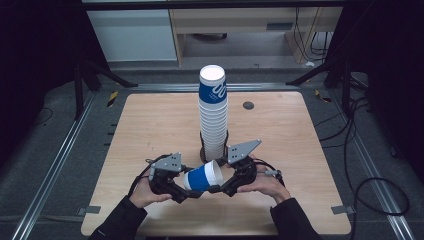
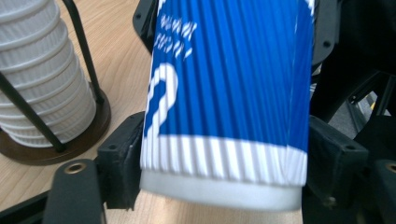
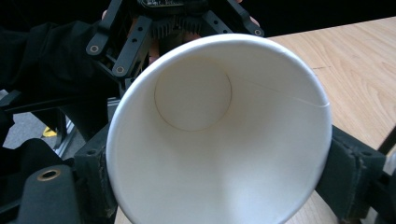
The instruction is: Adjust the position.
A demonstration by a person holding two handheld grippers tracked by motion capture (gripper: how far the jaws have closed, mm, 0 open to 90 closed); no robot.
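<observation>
Item: blue-and-white ribbed paper cup, lying on its side in the air just above the near middle of the desk, white mouth turned toward the right gripper, base toward the left gripper.

Left gripper: fingers closed about halfway, pressing both sides of the cup at its base end; in the left gripper view the white bottom band sits tight between the two black pads.

Right gripper: fingers spread to the width of the cup's rim and clamped on it from either side; the right gripper view looks straight down the white inside to the round bottom.

Also on the desk: tall stack of matching cups in a black wire holder on a dark round base, centred, just behind the held cup and apart from it.

Hidden or unclear: the fingertips of both grippers are covered by the cup in the high view; the cup's printed marks are blurred; the stack's top is cut off in the left gripper view.
</observation>
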